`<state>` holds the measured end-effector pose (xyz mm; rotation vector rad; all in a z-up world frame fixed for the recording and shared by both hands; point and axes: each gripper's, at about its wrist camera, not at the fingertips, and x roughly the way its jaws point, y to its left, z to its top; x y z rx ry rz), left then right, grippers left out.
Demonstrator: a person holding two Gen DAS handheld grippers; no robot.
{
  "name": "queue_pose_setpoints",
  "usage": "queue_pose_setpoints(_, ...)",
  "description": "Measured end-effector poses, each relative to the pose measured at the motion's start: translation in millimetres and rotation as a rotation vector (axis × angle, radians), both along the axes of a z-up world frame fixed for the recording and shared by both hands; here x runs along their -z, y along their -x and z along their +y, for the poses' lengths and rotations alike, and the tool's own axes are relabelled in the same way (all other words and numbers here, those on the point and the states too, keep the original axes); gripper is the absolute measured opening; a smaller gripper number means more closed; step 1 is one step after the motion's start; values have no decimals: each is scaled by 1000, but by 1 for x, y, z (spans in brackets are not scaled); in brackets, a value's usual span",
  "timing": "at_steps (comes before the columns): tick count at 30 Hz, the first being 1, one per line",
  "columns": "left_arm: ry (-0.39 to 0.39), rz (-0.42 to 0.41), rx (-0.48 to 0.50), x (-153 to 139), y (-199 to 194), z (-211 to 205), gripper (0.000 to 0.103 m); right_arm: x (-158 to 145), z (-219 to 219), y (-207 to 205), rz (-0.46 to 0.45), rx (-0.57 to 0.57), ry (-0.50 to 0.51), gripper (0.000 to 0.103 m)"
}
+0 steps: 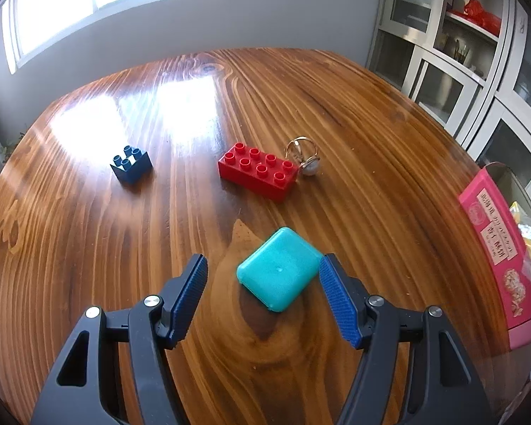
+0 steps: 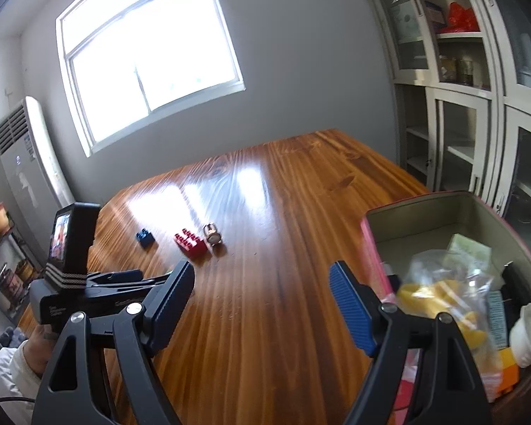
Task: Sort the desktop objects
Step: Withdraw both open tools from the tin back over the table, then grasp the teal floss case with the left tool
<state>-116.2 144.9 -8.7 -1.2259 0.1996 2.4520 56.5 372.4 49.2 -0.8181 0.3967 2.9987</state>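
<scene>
The left gripper [image 1: 262, 283] has its fingers [image 1: 191, 297] spread wide, and the teal case [image 1: 278, 269] lies flat on the desk [image 1: 354, 113] between them, nearer the right-hand finger and seemingly not yet pressed by either. The case looks like hard, smooth moulded plastic: probably light and stiff, its glossy rounded edges apt to slip. It sits turned diagonally to the fingers, so a grip across two opposite flat sides, low on the case, would likely hold better than one on the corners. Beyond it lie a red brick [image 1: 257, 171], a metal ring [image 1: 302, 157] touching the brick's end, and a blue brick [image 1: 131, 163] well apart; the bricks are rigid and easy, the ring small and fiddly. The right gripper [image 2: 262, 290] is also spread and empty, just beside the pink box [image 2: 442, 212] that already holds several items.
</scene>
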Motion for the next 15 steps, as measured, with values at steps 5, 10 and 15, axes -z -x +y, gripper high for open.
queue_pose_setpoints(5,4,-15,30,7,7,4,69,9,-10,13,-31,-28,-2,82)
queue_pose_setpoints(10,16,-23,52,12,9,7,69,15,-17,27,-57,-55,-8,82)
queue_pose_setpoints(15,45,-5,66,16,6,9,69,20,-24,41,-87,-89,-15,82)
